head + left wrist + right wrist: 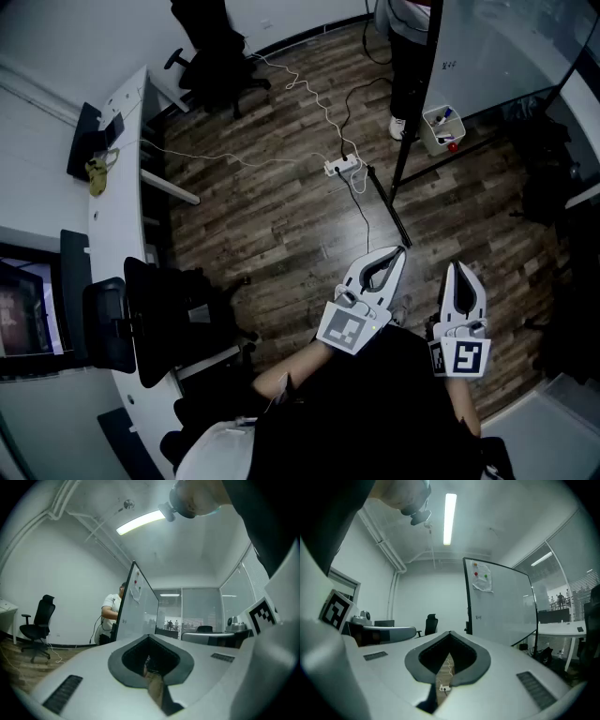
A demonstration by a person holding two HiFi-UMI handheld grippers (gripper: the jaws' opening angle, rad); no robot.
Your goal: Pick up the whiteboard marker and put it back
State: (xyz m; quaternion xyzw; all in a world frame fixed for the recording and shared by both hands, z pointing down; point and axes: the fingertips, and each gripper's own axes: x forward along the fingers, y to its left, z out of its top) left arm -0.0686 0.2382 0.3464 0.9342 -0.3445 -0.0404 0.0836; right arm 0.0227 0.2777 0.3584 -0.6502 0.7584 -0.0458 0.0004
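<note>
Close over the person's dark top (375, 412), above the near edge of the wooden floor (281, 225), the left gripper (401, 250) and right gripper (457, 266) each have their jaws pressed tip to tip with nothing between them. Farther out on the floor lies a white power strip (342, 167). Beyond it, at the foot of the whiteboard (506, 47), a small white tub (431, 136) holds the whiteboard marker (450, 114), well apart from both grippers.
</note>
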